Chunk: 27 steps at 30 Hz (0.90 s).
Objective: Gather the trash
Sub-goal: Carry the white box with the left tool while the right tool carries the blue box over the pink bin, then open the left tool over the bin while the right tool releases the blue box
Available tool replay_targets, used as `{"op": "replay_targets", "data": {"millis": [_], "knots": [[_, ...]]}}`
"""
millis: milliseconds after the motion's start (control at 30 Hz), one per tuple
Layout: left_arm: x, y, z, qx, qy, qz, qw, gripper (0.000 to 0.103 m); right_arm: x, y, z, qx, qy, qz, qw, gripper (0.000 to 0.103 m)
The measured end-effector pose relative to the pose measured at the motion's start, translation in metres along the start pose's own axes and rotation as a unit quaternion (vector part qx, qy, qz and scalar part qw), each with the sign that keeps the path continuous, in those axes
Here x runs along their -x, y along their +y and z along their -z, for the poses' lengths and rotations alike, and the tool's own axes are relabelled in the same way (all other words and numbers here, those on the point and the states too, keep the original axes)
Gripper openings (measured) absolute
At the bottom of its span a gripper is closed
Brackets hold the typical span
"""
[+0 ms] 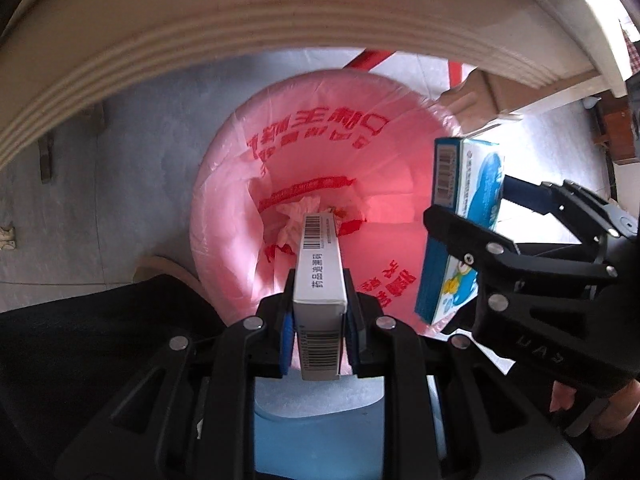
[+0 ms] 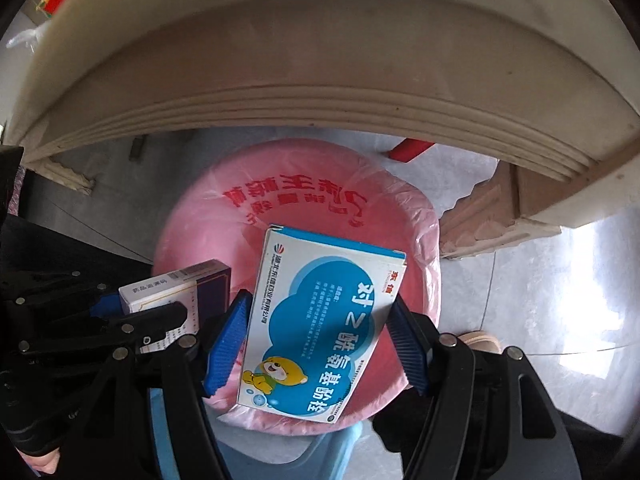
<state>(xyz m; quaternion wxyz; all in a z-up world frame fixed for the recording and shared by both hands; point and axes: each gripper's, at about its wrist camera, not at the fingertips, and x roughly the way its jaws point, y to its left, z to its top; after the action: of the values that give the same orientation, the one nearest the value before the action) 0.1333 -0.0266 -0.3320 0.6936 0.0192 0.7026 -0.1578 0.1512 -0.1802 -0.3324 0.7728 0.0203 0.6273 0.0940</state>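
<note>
A bin lined with a pink bag (image 1: 320, 152) printed in red stands on the floor below both grippers, with crumpled tissue (image 1: 296, 216) at its bottom. My left gripper (image 1: 319, 296) is shut on a narrow white medicine box (image 1: 320, 264) with barcodes, held over the bin's near side. My right gripper (image 2: 316, 340) is shut on a wider blue-and-white medicine box (image 2: 320, 320) with a cartoon bear, its blue pads (image 2: 228, 340) against the box's edges, above the bag's opening (image 2: 304, 208). In the right wrist view the left gripper (image 2: 160, 312) and its box (image 2: 176, 292) are at the left.
A cream table edge (image 1: 200, 40) arches over the bin, and a carved table leg (image 2: 492, 216) stands to the right of it. A red object (image 2: 412, 148) lies on the grey tile floor behind. A person's dark trouser leg (image 1: 100, 340) and a tan shoe (image 2: 480, 338) are close by.
</note>
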Motion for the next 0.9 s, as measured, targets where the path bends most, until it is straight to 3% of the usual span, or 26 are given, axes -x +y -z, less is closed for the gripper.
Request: {"op": "replay_targets", "data": {"millis": [167,567,633,700,733,833,900], "knots": [[-0.02,0.001,-0.008,0.006,0.021,-0.005,0.9998,0.021,-0.015,0.002,-0.006,0.017,0.008,0.012,1.0,0.066],[-0.039,0.009,-0.013,0.028,0.047,0.002,0.9985,0.021,-0.031,-0.007,-0.009,-0.001,0.029,-0.019,0.999,0.066],[-0.039,0.012,-0.015,0.035,0.049,0.002,0.9982,0.029,-0.031,-0.007,-0.009,-0.001,0.025,-0.023,0.999,0.066],[-0.043,0.016,-0.015,0.044,0.058,0.0,0.9973,0.042,-0.029,-0.009,-0.011,-0.004,0.019,-0.018,1.0,0.066],[-0.044,0.019,-0.015,0.049,0.061,0.001,0.9969,0.054,-0.029,-0.01,-0.011,-0.008,0.019,-0.021,1.0,0.067],[-0.042,0.019,-0.015,0.048,0.056,0.009,0.9972,0.059,-0.027,-0.015,-0.012,-0.023,0.014,-0.024,0.999,0.078],[-0.038,0.015,-0.015,0.037,0.046,-0.001,0.9982,0.067,-0.026,-0.016,-0.013,-0.023,0.012,-0.018,0.999,0.078]]}}
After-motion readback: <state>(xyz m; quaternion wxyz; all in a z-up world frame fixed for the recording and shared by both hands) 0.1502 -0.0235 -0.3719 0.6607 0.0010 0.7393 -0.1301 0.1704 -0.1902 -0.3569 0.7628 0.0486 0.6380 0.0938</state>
